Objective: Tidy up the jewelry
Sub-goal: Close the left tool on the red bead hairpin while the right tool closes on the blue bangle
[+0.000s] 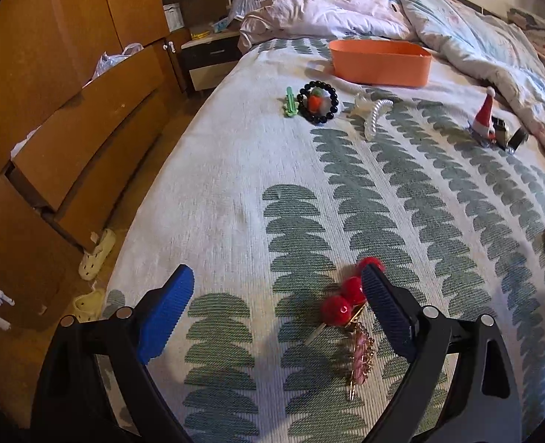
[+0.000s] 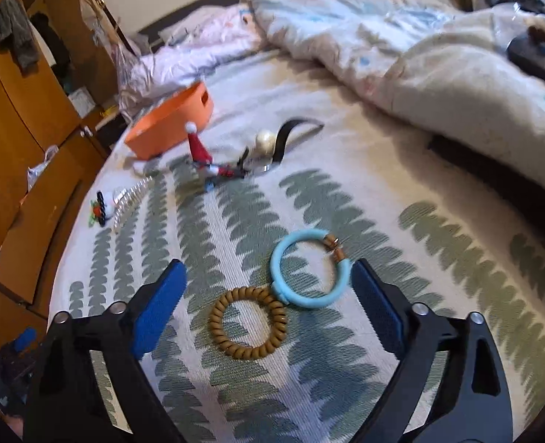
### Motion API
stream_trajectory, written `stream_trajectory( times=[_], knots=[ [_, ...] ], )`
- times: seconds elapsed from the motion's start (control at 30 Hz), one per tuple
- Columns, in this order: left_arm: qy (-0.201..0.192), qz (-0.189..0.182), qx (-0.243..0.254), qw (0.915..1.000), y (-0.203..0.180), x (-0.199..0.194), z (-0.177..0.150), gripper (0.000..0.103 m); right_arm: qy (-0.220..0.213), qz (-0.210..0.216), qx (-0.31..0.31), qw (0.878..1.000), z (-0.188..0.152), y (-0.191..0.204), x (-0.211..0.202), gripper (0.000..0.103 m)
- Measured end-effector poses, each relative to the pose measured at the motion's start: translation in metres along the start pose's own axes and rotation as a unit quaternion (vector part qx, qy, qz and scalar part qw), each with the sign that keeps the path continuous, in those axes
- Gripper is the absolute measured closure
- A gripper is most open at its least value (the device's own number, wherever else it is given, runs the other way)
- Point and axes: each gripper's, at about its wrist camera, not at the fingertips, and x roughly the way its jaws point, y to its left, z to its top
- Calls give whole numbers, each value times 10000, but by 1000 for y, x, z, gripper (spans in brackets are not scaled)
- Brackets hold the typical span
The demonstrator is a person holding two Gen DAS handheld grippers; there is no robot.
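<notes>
My left gripper (image 1: 278, 288) is open above the bedspread, with a red pom-pom hair clip (image 1: 346, 295) and a pink gold clip (image 1: 361, 358) lying just inside its right finger. My right gripper (image 2: 268, 277) is open over a brown spiral hair tie (image 2: 248, 323) and a light blue bracelet (image 2: 309, 269), both lying between its fingers. An orange bin (image 1: 379, 61) stands at the far side of the bed; it also shows in the right wrist view (image 2: 169, 125). A black bead bracelet (image 1: 317, 102), a green clip (image 1: 290, 102), a pearl clip (image 1: 373, 114) and a Santa hat clip (image 1: 484, 114) lie near it.
A rumpled duvet (image 1: 456, 29) covers the far right of the bed. Wooden drawers (image 1: 69, 129) and slippers (image 1: 97, 253) stand along the left, beyond the bed's edge. A black band with a pearl (image 2: 279, 140) lies by the Santa hat clip (image 2: 198, 147).
</notes>
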Motion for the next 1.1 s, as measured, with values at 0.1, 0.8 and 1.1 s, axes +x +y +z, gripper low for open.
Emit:
stream_trajectory(
  times=[0.1, 0.8, 1.1],
  knots=[
    [77, 39, 50, 10000, -5, 6, -2, 12, 135, -75, -43, 9999, 3, 3, 10, 20],
    [325, -3, 254, 9992, -19, 25, -6, 12, 507, -735, -321, 9955, 1, 18, 55, 43],
    [370, -36, 315, 9988, -22, 30, -6, 17, 472, -630, -304, 9964, -2, 22, 50, 70]
  ],
)
